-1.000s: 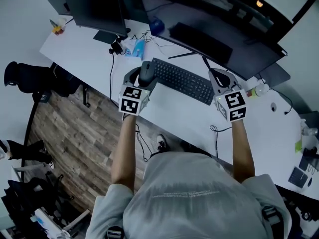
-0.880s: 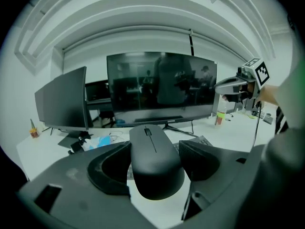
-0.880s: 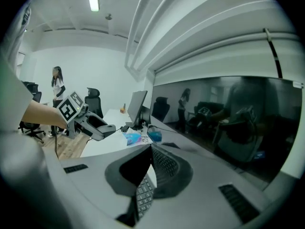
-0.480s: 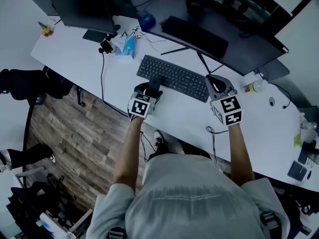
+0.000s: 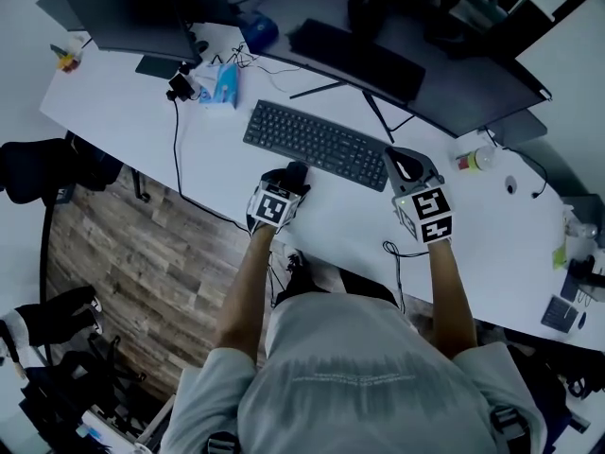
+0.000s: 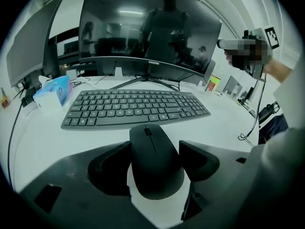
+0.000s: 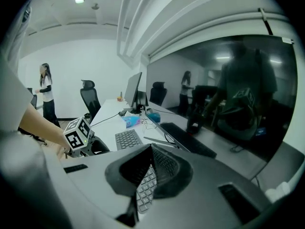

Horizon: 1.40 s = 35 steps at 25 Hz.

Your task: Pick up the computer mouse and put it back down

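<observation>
The left gripper has its jaws pressed against both flanks of the computer mouse. The mouse sits between them on the white desk, its wheel pointing away from the claw. Just ahead of the jaws lies the keyboard, and beyond it stands a curved monitor. Ahead and to the left is a blue tissue pack.

In the head view the left gripper covers nearly all of the mouse, so that view cannot show the grip.

The right gripper has its jaws pressed together with nothing between them. Keyboard keys show through the slit below the tips. Only the head view shows the right gripper at the keyboard's right end, well apart from the mouse.
</observation>
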Tool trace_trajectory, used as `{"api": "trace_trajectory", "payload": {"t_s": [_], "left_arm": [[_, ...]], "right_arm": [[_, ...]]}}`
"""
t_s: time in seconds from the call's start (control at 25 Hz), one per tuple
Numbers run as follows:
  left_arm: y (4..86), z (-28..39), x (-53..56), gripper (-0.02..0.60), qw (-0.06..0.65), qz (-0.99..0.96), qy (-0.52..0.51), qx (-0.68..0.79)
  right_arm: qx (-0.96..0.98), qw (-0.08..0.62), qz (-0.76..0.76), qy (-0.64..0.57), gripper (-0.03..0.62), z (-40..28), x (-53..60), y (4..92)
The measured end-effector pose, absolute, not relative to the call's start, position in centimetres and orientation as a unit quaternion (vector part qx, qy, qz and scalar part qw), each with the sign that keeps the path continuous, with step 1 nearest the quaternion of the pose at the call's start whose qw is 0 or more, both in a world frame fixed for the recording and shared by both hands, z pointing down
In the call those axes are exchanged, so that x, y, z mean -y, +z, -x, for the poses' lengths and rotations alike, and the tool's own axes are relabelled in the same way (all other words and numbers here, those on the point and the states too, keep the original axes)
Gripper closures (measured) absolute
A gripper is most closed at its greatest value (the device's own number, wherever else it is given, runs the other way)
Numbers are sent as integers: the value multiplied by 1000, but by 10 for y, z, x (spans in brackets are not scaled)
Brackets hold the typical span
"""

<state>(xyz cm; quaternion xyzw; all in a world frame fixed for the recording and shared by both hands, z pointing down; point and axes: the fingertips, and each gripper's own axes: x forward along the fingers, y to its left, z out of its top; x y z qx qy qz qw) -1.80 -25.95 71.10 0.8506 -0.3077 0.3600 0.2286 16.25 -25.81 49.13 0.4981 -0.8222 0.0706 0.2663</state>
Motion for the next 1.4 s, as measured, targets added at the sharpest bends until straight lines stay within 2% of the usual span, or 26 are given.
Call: {"api": "trace_trajectory", "payload": {"t_s": [0.6,0.76,1.4], "left_arm": [[720,6,254,261,256,-859,326,302],[696,13,263,261,248,-865,299,318],[501,82,320,276,102,-879,187,428]], "right_arm": [[817,271,-503,71,592,-171,252,493],[817,265,-509,60,592,-175,253,483],[821,216,-528,-22,592,-176,280,401]]}}
